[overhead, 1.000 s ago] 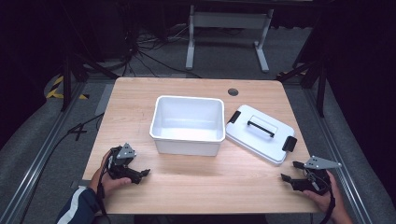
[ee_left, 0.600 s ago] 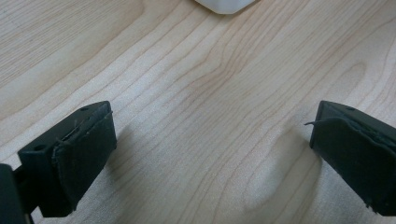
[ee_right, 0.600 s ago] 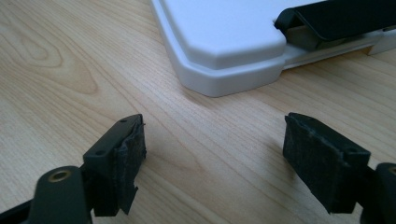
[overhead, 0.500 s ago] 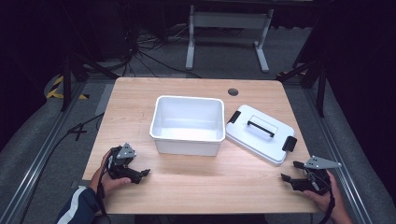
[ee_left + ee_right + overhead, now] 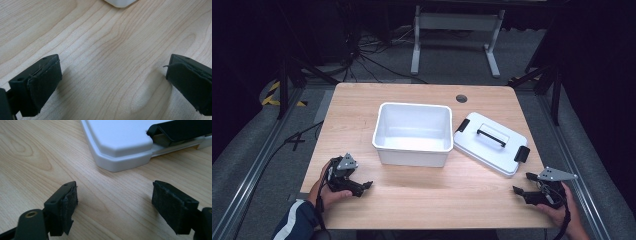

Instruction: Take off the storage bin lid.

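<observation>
The left claw is resting low on the grained wooden table, jaws spread apart and holding nothing. At the middle, a smooth white rectangular bin is sitting open. Just beside it, a flat white lid with a black handle is lying. The right claw is hovering near the lid's rounded corner, jaws wide apart.

light: table brightly lit from above, surroundings near black | shadows: soft, short, beside the fingers | glare: mild washout inside white tub | focus: high view slightly soft; gripper views sharp on wood grain, lid a little blurred
</observation>
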The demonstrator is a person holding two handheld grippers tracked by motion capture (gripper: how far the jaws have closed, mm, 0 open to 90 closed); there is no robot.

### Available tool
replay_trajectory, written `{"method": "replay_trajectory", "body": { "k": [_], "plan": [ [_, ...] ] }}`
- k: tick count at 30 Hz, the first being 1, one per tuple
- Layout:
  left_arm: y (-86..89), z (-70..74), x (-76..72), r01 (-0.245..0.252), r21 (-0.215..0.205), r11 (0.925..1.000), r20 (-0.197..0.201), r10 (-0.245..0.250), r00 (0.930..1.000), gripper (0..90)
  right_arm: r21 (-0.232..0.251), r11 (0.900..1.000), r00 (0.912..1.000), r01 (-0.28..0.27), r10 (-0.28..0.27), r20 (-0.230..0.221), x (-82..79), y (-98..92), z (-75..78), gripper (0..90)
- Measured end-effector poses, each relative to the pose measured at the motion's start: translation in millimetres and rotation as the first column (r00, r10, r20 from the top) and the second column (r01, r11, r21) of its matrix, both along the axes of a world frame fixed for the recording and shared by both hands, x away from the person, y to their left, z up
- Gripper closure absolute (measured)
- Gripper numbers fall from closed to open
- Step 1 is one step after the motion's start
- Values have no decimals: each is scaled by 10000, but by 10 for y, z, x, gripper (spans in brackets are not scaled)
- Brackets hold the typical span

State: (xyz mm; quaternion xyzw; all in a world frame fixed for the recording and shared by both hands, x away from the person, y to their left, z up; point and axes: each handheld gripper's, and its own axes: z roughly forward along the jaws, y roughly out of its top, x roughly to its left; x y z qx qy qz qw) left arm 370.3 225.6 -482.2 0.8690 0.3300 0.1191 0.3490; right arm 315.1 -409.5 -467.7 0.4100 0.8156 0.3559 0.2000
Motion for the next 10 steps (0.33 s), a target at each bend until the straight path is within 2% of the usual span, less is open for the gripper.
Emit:
{"method": "replay_trajectory", "body": {
  "k": [10],
  "plan": [
    [-6,-3,-1,-72,16,10000,43,72,10000,3,13,10000,10000,65,-65,-10,-9,-6,0,210]
  ]
}}
